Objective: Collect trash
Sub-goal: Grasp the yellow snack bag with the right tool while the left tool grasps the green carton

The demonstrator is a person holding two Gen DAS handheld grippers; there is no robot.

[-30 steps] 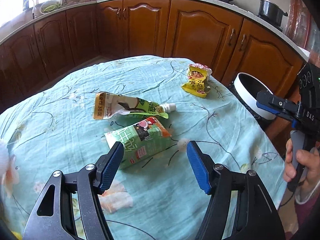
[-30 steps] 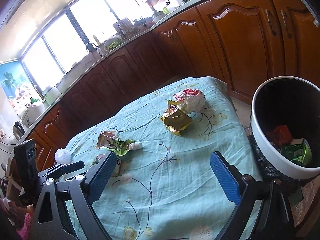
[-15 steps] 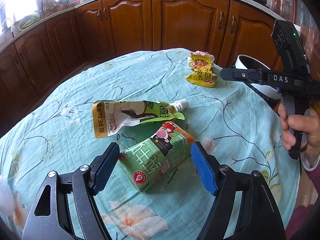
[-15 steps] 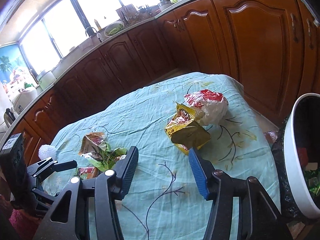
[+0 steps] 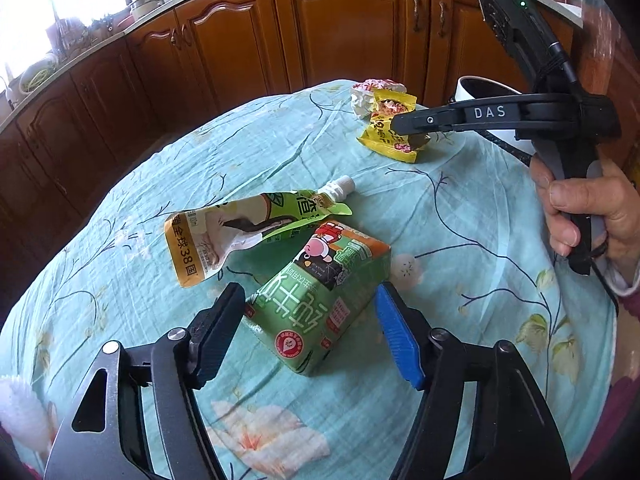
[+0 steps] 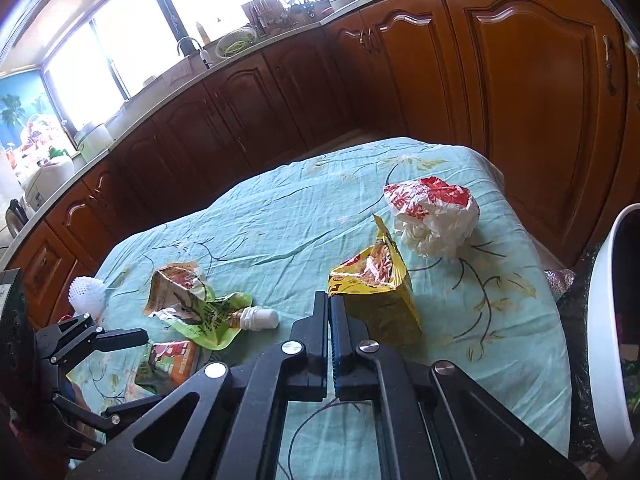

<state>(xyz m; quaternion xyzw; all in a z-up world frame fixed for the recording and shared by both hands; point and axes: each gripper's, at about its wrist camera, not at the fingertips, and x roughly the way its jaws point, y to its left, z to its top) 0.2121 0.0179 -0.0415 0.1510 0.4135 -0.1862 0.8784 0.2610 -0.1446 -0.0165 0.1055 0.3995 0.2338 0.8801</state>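
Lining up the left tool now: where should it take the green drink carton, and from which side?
Take the green drink carton across its two long side faces, coming down from above at the near end. It lies flat and skewed on the tablecloth, and the left tool, open, already straddles it; its far corner touches the spouted pouch.

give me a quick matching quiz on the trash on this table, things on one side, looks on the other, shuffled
Things:
1. carton
2. pouch
3. wrapper
4. bag

Looks:
a. flattened, with a white screw cap
b. crumpled, white with red print
c. green and boxy, cartoon cow on it
d. yellow, torn open

Pairs: 1-c, 2-a, 3-d, 4-b
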